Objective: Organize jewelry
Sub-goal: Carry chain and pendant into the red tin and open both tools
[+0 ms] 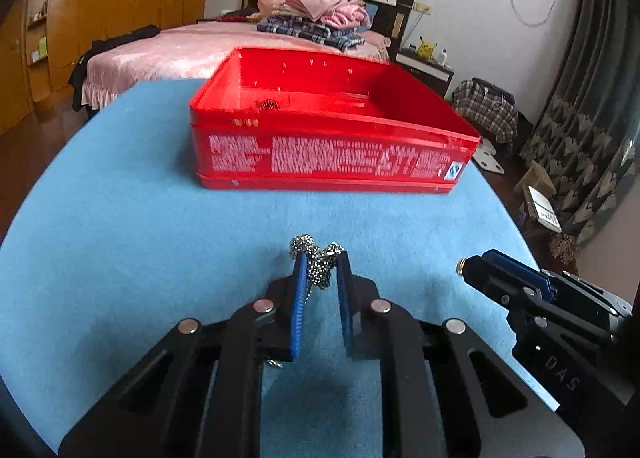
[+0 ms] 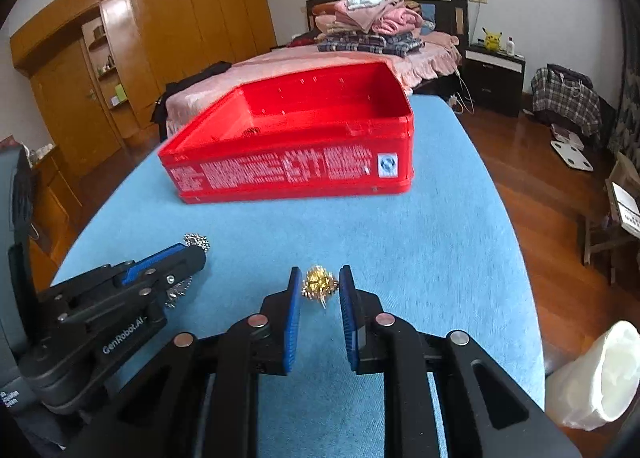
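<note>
While your left hand-held gripper (image 1: 320, 258) pinches the bunched silver chain (image 1: 318, 262) just above the blue desk (image 1: 120, 218), your right hand-held gripper (image 2: 320, 282) brackets the small gold ornament (image 2: 319, 283), though whether its pads press it I cannot tell. Both pieces look light, limp and snag-prone, so grip the thick clump, not a loose strand. The red box (image 1: 332, 162) sits open farther back.
</note>
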A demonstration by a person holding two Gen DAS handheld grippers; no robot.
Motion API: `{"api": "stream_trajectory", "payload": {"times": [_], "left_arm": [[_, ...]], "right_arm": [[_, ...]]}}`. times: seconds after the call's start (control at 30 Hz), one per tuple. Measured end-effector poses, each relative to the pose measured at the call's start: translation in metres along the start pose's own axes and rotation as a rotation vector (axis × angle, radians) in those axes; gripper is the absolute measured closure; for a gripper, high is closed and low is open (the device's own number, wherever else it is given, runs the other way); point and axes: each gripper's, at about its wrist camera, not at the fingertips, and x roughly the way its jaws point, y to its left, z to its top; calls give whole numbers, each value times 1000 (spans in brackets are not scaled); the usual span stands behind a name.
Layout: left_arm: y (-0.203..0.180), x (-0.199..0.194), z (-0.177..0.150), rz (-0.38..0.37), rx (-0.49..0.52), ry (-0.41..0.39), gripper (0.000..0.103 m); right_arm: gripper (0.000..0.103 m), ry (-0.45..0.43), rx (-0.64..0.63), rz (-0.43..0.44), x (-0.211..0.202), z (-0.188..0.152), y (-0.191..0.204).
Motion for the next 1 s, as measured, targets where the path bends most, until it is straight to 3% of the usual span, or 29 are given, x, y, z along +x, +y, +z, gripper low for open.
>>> {"api": "stream_trajectory", "payload": {"times": [0.57,1.0], "left_arm": [[12,-36,42,-31,-40,-129,90],[8,-41,97,-48,-36,-246,90]], "right_arm": [[84,-77,-28,44,-19,37,11],[84,-211,-68,44,-25,104,10]]}}
